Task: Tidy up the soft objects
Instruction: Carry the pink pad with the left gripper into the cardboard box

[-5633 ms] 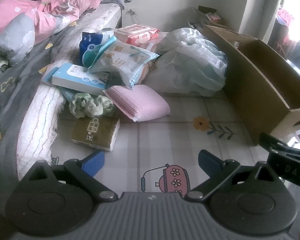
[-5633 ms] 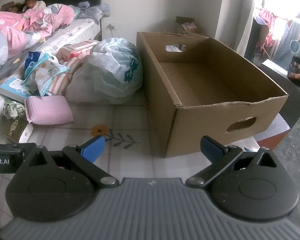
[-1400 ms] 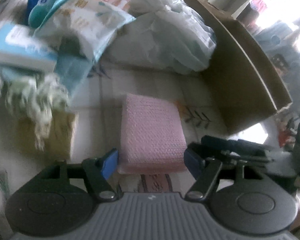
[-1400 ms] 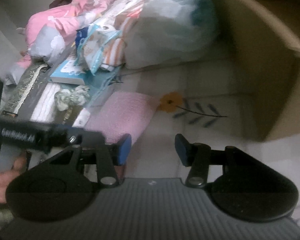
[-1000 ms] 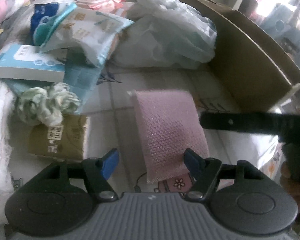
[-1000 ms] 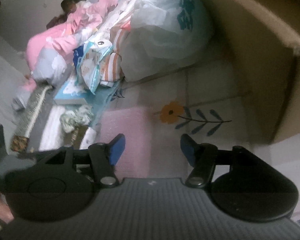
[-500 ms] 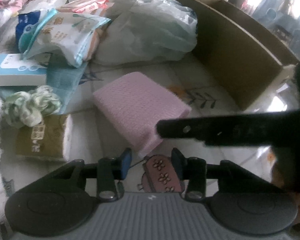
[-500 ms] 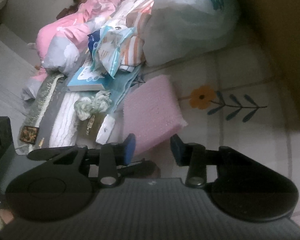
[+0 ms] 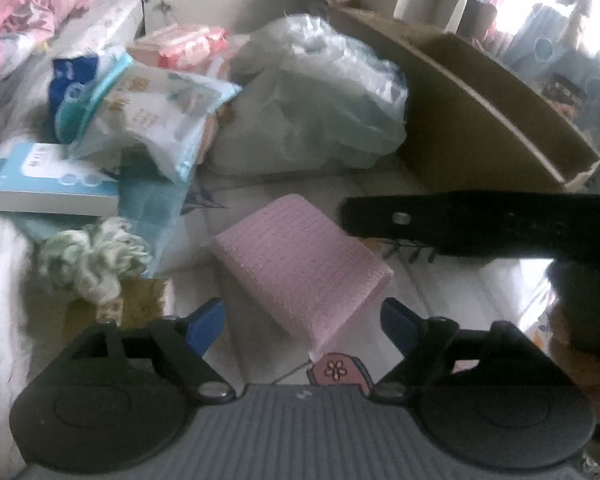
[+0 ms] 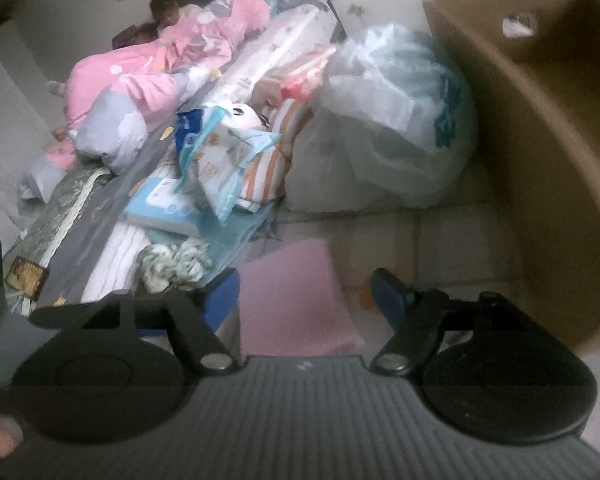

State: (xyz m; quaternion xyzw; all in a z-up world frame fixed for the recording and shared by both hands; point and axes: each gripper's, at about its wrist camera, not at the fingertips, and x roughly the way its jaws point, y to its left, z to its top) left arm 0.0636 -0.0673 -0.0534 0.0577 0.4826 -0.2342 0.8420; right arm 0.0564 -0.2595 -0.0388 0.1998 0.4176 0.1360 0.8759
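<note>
A folded pink towel lies on the patterned mat in front of both grippers; it also shows in the right wrist view. My left gripper is open, its blue fingertips on either side of the towel's near corner. My right gripper is open, with the towel between its fingers. The right gripper's black body crosses the left wrist view. A brown cardboard box stands open to the right.
A full white plastic bag sits behind the towel. Wipe packs, a light blue box, a green-white cloth bundle and a brown tissue pack lie at the left. A child lies on the bed.
Both grippers have opened wider than half a second ago. The towel lies a little farther right in the left wrist view, and the right gripper has come closer over it.
</note>
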